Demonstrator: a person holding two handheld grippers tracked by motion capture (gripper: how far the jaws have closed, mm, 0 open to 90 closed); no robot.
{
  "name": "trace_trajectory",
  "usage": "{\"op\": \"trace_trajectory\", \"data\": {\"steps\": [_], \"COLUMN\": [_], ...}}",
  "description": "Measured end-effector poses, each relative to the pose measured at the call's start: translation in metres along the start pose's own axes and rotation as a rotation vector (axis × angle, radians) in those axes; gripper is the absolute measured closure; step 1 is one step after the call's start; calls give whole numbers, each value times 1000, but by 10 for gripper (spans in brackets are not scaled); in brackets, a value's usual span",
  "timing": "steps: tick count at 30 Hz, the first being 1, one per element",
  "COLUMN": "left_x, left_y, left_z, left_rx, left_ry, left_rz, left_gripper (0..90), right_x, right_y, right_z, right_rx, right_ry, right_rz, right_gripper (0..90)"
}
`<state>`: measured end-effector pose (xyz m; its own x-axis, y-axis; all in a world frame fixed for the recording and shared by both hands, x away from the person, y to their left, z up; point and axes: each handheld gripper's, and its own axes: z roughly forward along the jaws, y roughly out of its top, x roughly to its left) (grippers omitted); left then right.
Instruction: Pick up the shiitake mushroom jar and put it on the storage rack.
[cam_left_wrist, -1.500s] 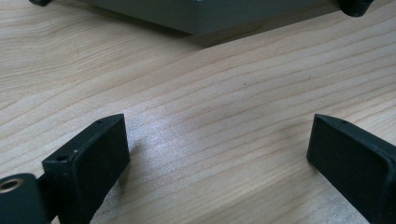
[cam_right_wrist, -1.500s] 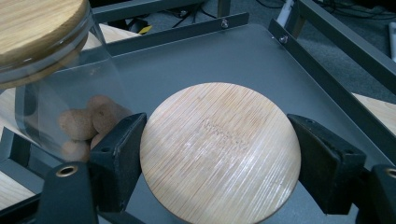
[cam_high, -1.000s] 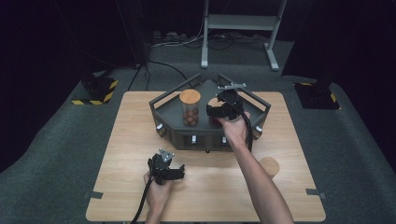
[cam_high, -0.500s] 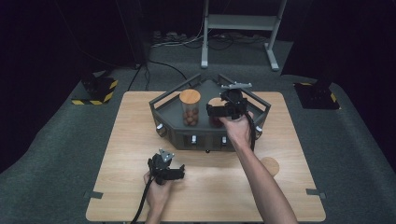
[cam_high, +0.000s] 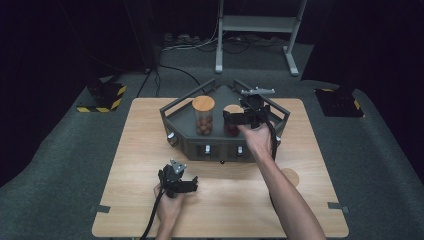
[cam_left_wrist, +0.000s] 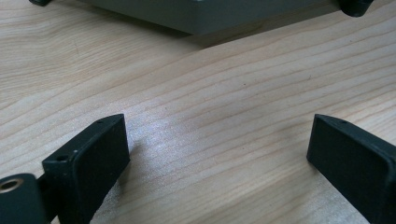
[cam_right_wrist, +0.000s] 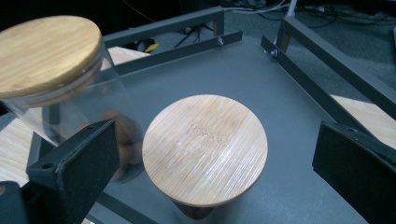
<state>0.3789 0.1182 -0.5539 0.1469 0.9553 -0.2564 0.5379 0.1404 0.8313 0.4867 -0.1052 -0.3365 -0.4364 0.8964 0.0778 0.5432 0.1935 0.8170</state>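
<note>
A dark grey tray stands mid-table with two glass jars in it, both with wooden lids. The taller jar holds brown balls; the shorter jar is to its right. My right gripper hovers over the shorter jar, open. In the right gripper view that jar's round lid lies between the spread jaws of the right gripper, untouched, with the taller jar at the left. My left gripper rests open near the table's front. In its own view the left gripper holds nothing over bare wood.
A loose round wooden lid lies on the table right of my right forearm. The tray has raised rails around its grey floor. Its base sits just ahead of the left gripper. Cables and a metal stand lie on the floor beyond the table.
The right hand and its gripper have shifted only slightly above the shorter jar. The left gripper has stayed where it was.
</note>
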Motion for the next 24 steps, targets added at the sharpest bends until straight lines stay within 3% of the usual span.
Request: {"op": "trace_trajectory", "data": {"steps": [12,24], "left_x": [0,0], "left_y": [0,0], "left_z": [0,0], "left_rx": [1,-1], "left_ry": [0,-1], "left_rz": [1,0], "left_gripper": [52,51], "right_x": [-3,-7], "right_y": [1,2], "right_z": [-8,-16], "right_rx": [26,7], "right_ry": [11,-6], "right_rz": [-3,4], "right_gripper": [10,15]}}
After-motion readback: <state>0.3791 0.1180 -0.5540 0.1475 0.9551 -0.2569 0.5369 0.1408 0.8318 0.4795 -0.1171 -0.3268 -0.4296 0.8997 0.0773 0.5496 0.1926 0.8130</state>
